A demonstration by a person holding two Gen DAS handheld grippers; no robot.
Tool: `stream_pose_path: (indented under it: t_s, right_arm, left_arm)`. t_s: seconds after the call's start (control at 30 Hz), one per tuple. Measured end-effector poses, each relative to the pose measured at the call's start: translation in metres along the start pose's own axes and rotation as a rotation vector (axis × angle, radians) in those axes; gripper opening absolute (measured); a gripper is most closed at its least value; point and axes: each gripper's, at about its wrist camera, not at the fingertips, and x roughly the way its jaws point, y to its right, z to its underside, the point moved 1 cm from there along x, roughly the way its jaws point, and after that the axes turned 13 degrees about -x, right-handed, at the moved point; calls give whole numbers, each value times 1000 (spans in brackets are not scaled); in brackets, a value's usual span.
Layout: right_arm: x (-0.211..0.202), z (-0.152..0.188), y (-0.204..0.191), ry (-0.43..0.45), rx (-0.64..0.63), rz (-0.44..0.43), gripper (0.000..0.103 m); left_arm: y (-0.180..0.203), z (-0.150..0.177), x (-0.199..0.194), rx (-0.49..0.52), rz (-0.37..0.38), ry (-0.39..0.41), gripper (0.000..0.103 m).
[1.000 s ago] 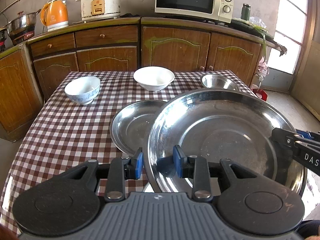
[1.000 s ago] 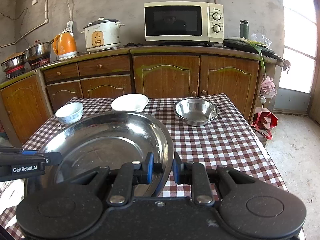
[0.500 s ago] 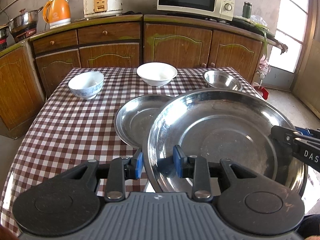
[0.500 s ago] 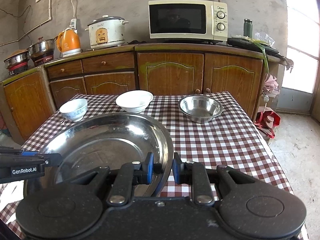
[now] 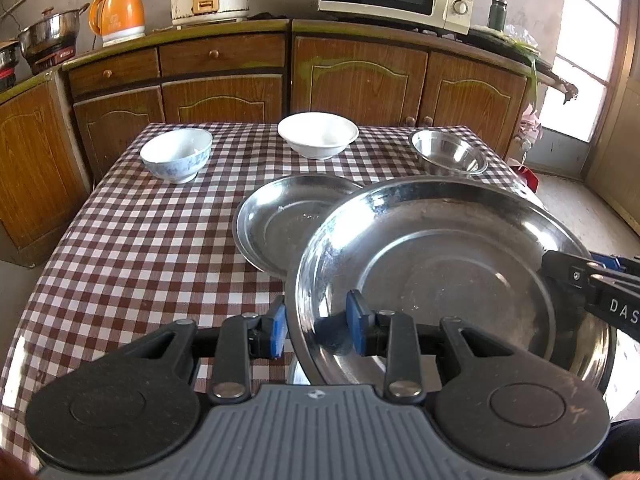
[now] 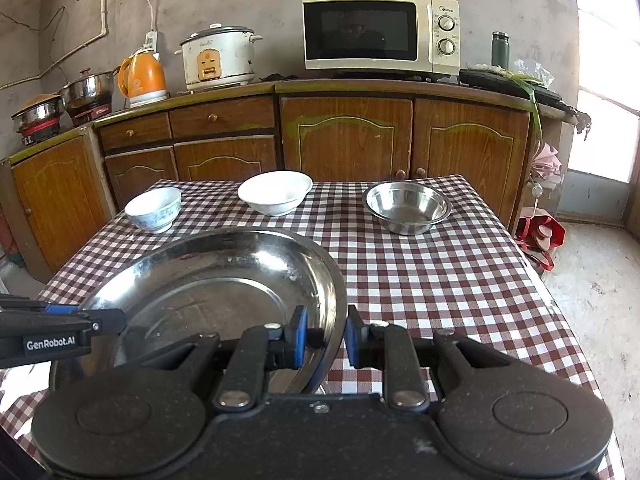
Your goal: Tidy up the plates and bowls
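Both grippers hold one large steel plate (image 5: 448,264) above the checked table. My left gripper (image 5: 316,326) is shut on its left rim; my right gripper (image 6: 326,338) is shut on its right rim, and the plate (image 6: 224,284) also fills the right wrist view. A second steel plate (image 5: 280,220) lies on the table, partly under the held one. At the back stand a blue-patterned bowl (image 5: 176,154), a white bowl (image 5: 318,134) and a steel bowl (image 5: 448,152). The same three bowls show in the right wrist view: blue-patterned (image 6: 154,208), white (image 6: 276,192), steel (image 6: 408,206).
The table (image 5: 132,248) has a brown-and-white checked cloth. Wooden cabinets (image 6: 348,140) stand behind it, carrying a microwave (image 6: 380,32), a rice cooker (image 6: 218,58) and an orange kettle (image 6: 142,78). A red bag (image 6: 540,232) lies on the floor at the right.
Both grippers have lifted and pulled back slightly with the large plate; the table and bowls sit lower in both views. Both grips are unchanged.
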Motion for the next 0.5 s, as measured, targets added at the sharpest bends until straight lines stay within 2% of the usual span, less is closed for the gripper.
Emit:
stream_pose_path:
  t_s: [0.5]
  right_arm:
    - [-2,8,-4,-8,4,-12,26]
  left_arm:
    - [-2,6,-4,5,-7,-2,33]
